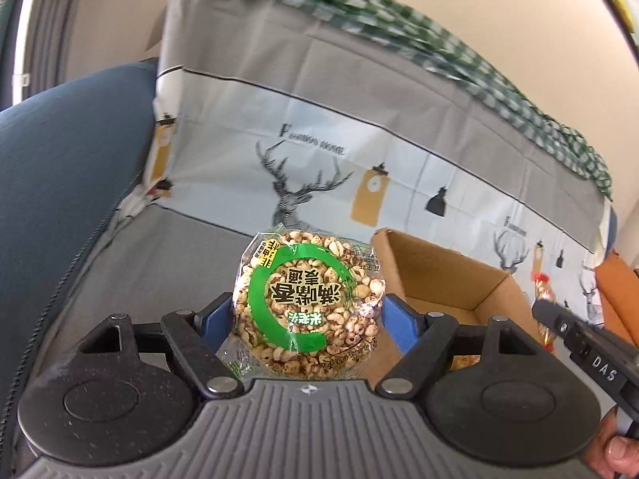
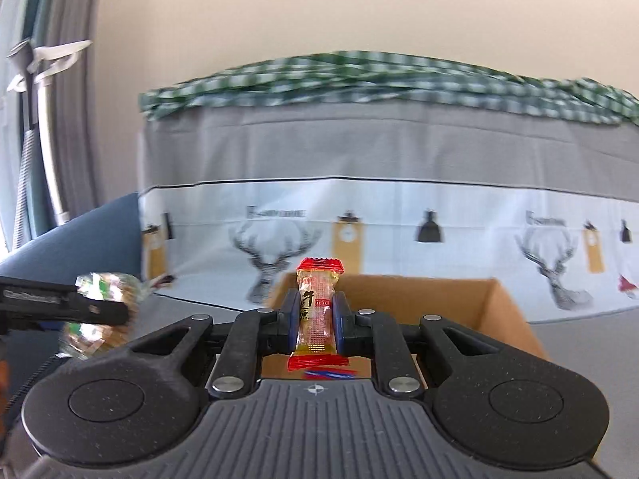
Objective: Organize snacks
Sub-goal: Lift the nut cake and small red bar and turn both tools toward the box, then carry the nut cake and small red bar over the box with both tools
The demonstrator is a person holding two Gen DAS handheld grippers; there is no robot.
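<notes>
My left gripper (image 1: 307, 311) is shut on a round puffed-grain cake (image 1: 309, 303) in a clear wrapper with a green ring, held upright above the sofa seat, left of an open cardboard box (image 1: 447, 279). My right gripper (image 2: 318, 315) is shut on a small clear snack packet with red ends (image 2: 318, 311), held upright over the near edge of the same box (image 2: 499, 319). The left gripper and its cake (image 2: 100, 311) show blurred at the left of the right wrist view. The right gripper (image 1: 575, 331) shows at the right edge of the left wrist view.
The box sits on a grey cloth-covered seat (image 1: 167, 255). A deer-print cover (image 2: 359, 231) drapes the backrest, with a green checked cloth (image 2: 379, 76) on top. A dark blue armrest (image 1: 60, 167) rises at the left. An orange cushion (image 1: 615, 299) lies at the right.
</notes>
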